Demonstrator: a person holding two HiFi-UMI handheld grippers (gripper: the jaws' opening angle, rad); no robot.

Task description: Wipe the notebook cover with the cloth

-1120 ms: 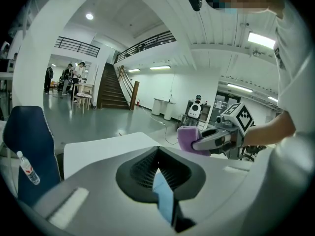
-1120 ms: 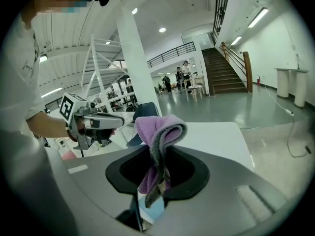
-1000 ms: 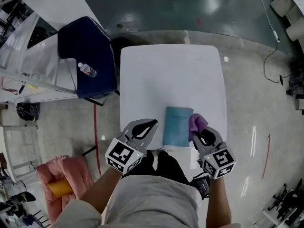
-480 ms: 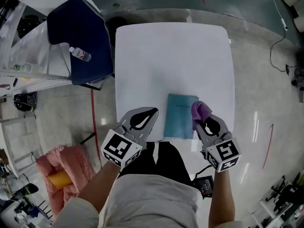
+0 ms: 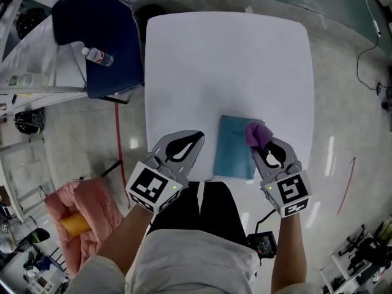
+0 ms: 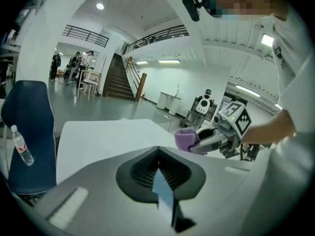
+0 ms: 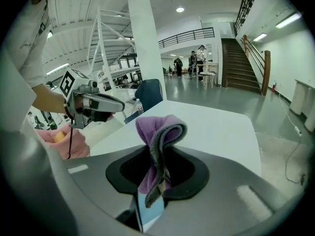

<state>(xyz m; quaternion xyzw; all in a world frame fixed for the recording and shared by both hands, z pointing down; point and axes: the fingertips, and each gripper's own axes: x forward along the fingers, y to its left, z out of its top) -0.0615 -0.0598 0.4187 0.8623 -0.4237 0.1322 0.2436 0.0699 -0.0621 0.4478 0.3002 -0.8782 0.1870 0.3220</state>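
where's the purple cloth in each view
Head view: cloth lower right, at the tip of the right hand-held gripper, over the notebook's far right corner.
Left gripper view: cloth right of centre, at the right hand-held gripper's tip.
Right gripper view: cloth dead centre, pinched between the jaws.
Shared landmark: the white table.

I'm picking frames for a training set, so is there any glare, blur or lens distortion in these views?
Head view: sharp and evenly lit, the notebook plain against the bright white table, lights glinting off the floor. Left gripper view: strong fisheye bending, black corners, a mosaic patch at the top. Right gripper view: same fisheye, the cloth between the jaws sharp.
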